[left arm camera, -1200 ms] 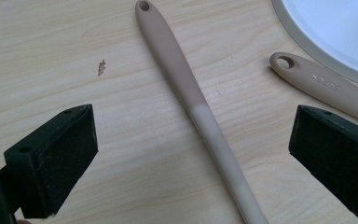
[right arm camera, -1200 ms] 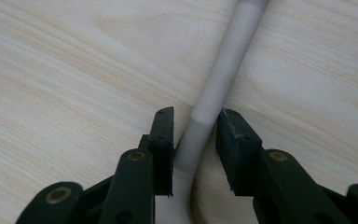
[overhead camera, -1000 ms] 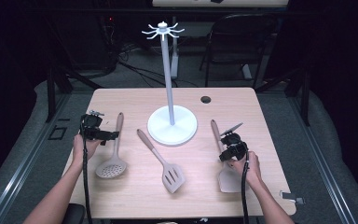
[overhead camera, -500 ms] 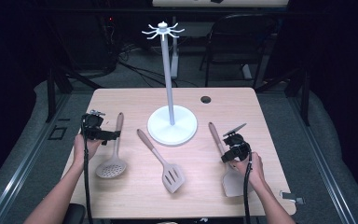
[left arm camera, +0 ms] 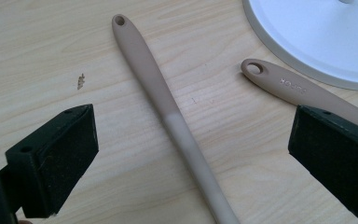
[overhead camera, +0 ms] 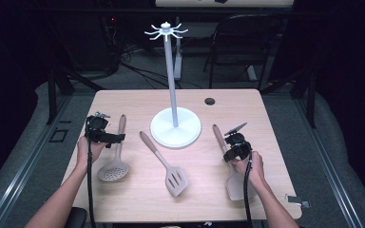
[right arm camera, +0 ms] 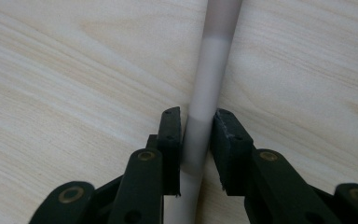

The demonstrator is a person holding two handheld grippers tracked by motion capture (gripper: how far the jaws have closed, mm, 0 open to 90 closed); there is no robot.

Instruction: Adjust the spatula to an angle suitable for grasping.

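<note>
From the high view I've got the wooden table [overhead camera: 138, 102] laid out in front of me: a white stand [overhead camera: 173, 124] with its round base in the middle, and three utensils lying flat nearer my side. The skimmer [overhead camera: 115, 156] is on the left, the slotted turner [overhead camera: 167, 166] in the centre with its handle angled up toward the stand's base, and the solid spatula [overhead camera: 232, 171] on the right. My left gripper [overhead camera: 105, 137] sits just beside the skimmer's handle, on its left. My right gripper [overhead camera: 234, 148] is down on the solid spatula's handle, about midway along it, blade end pointing back toward me.

Over to the left gripper view: jaws spread wide, nothing pinched. The skimmer's handle [left arm camera: 168, 112] runs diagonally on the wood between the two black pads, touching neither. The slotted turner's handle [left arm camera: 298, 88] shows at the right, its hanging hole just short of the stand's white base [left arm camera: 326, 37].

Right gripper view now: the jaws have just been closing, and the solid spatula's handle [right arm camera: 209, 74] stands right between them. Both pads sit against its sides, pinching it, with the handle resting on the table [right arm camera: 74, 70]
</note>
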